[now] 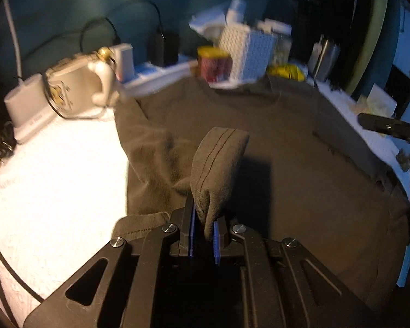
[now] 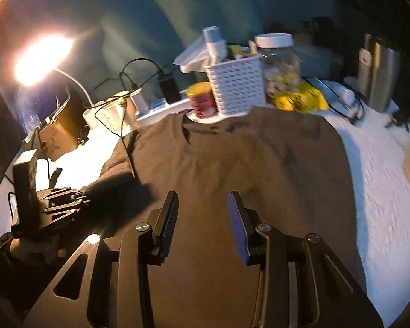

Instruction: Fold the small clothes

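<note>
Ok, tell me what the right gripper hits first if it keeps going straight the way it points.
Most likely the brown shirt spread on the table: the open right gripper points down at its middle with nothing between the jaws. Depth is hard to judge.

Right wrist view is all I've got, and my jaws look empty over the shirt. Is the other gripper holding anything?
Observer: Yes. The left gripper is shut on a fold of the shirt, at a stitched hem.
Operator: Is that fold lifted or flat?
Observer: Lifted. It stands up from the jaws as a hump above the rest of the cloth.
Operator: What's behind the mug on that side?
Observer: A white block with a white cable sits beside the mug, on the white table cover.
</note>
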Available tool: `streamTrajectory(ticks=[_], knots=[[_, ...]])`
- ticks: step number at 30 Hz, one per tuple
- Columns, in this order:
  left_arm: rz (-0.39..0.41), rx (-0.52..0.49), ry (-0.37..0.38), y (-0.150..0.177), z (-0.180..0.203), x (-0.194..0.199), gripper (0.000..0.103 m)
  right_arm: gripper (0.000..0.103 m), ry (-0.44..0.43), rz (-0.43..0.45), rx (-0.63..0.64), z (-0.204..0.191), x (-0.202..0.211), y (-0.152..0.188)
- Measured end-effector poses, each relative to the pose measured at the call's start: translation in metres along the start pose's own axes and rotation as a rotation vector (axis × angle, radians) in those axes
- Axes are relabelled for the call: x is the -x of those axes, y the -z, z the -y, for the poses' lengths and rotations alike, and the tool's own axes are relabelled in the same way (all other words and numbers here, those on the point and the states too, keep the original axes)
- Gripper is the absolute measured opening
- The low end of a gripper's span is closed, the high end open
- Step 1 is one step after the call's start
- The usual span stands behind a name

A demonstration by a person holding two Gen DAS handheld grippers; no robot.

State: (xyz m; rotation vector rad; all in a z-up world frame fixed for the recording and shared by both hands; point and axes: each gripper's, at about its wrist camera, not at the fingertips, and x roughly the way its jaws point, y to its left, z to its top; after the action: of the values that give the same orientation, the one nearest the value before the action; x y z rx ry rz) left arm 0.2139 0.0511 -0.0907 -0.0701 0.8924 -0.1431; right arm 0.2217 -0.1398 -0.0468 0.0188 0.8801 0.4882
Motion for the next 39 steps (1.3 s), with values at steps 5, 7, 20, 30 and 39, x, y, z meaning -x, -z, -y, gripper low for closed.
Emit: streamTrajectory(ticks=[5, 7, 20, 30, 39], knots=[[-0.053, -0.005, 0.014, 0.004, 0.016, -0.005, 0.044, 0.04, -0.001, 0.017, -0.033, 0.019, 0.014, 0.011], [-0.064, -0.009, 0.037, 0.006, 0.024, -0.003, 0.057, 0.04, 0.001, 0.024, -0.046, 0.025, 0.019, 0.015], [-0.006, -0.06, 0.062, 0.009, 0.045, 0.062, 0.06, 0.04, 0.027, 0.038, -0.126, 0.058, 0.038, 0.04], [-0.021, 0.096, -0.013, 0.013, -0.021, 0.039, 0.06, 0.04, 0.04, 0.031, -0.131, 0.061, 0.043, 0.052], [-0.108, 0.029, 0.135, 0.026, 0.008, 0.037, 0.06, 0.04, 0.071, 0.038, -0.165, 0.069, 0.049, 0.059]])
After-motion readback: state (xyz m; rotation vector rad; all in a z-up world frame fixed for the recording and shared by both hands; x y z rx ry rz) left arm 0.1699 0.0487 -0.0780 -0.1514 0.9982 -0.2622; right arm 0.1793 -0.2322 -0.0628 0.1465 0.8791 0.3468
